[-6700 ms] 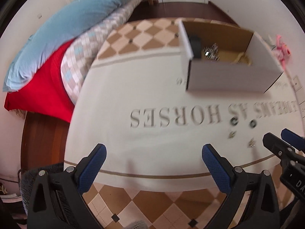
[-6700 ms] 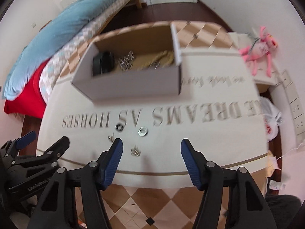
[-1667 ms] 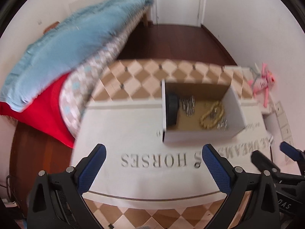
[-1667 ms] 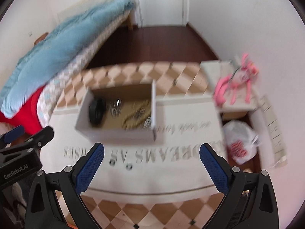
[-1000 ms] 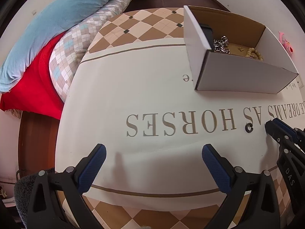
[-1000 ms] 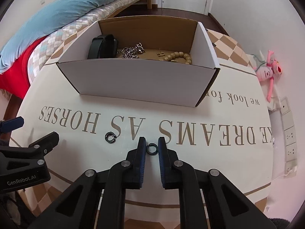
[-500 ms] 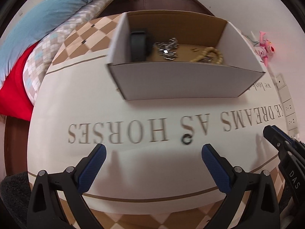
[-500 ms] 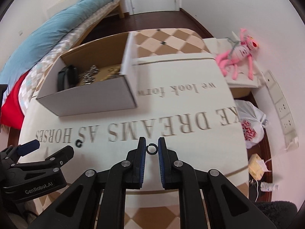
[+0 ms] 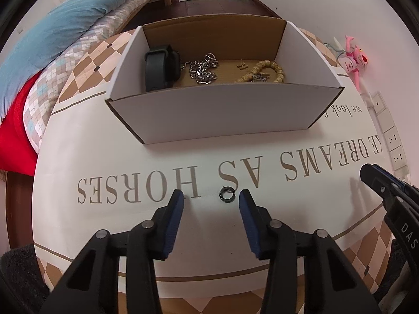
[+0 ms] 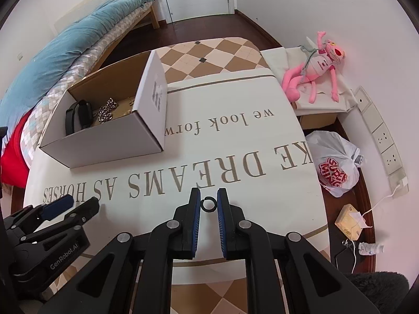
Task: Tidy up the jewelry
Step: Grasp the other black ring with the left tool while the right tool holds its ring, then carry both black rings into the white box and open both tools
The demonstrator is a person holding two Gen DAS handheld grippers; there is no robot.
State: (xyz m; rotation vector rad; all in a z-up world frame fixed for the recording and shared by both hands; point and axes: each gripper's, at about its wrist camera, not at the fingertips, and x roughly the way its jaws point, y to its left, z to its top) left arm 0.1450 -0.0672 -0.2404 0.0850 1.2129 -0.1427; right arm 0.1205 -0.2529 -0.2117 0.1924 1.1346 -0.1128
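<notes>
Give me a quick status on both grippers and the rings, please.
Right gripper shut on one ring. Left gripper closing around second ring on the tablecloth, not touching. Box ahead, nothing in the way.

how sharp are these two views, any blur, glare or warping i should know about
Left wrist view: sharp, fisheye bends the box walls and the cloth lettering; soft shadows fall under the left gripper. Right wrist view: equally sharp, the ring crisp in the right gripper, a pink cast at the right edge.

I see: pink toy (image 10: 313, 69) on side stand | plastic bag (image 10: 334, 163) on floor | blue duvet (image 10: 78, 41) on bed | wall sockets (image 10: 383, 141)
</notes>
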